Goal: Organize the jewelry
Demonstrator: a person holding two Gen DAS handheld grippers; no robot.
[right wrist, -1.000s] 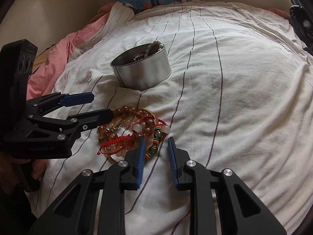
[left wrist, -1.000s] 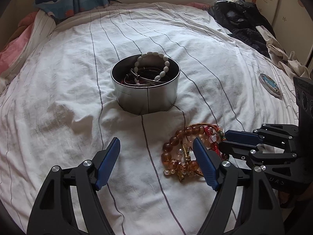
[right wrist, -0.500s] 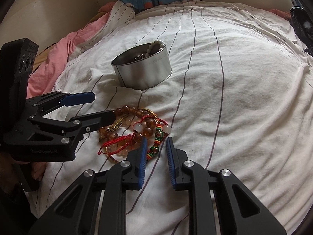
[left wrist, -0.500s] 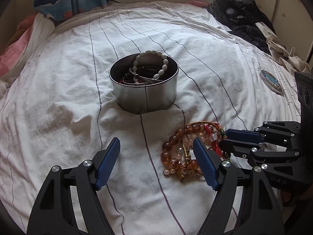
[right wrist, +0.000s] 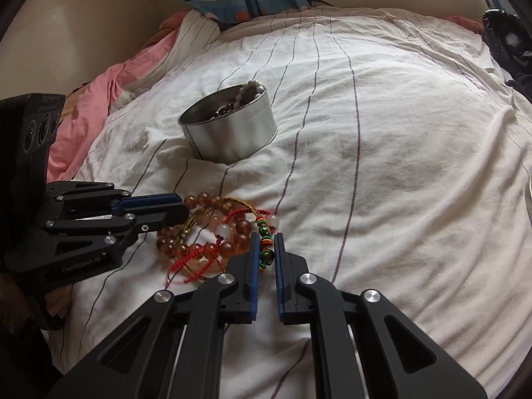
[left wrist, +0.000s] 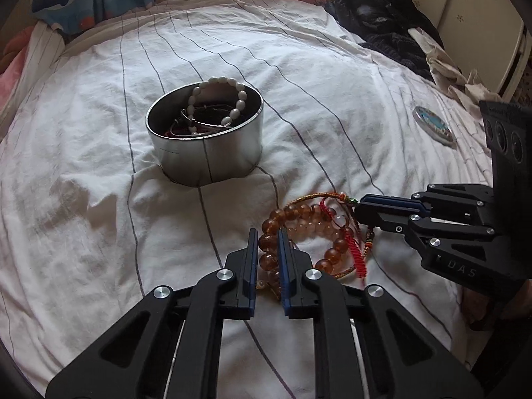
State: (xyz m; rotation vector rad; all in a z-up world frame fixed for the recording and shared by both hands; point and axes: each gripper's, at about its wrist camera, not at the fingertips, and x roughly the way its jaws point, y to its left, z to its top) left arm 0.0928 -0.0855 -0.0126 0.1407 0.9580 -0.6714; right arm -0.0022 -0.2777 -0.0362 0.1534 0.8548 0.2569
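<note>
Two markings can be read, both moulded on the black gripper bodies. In the left wrist view, at about four o'clock, the right gripper (left wrist: 360, 211) shows the letters "DAS" low on its side. In the right wrist view, at about eight o'clock, the left gripper (right wrist: 181, 207) carries "GenRobot.AI" along its lower edge. No other writing is legible.

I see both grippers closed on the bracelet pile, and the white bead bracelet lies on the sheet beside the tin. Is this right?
Not quite. The white bead bracelet is in the tin, leaning on its rim, not on the sheet; the left wrist view shows it. The left gripper and right gripper are indeed closed on the bracelet pile.
</note>
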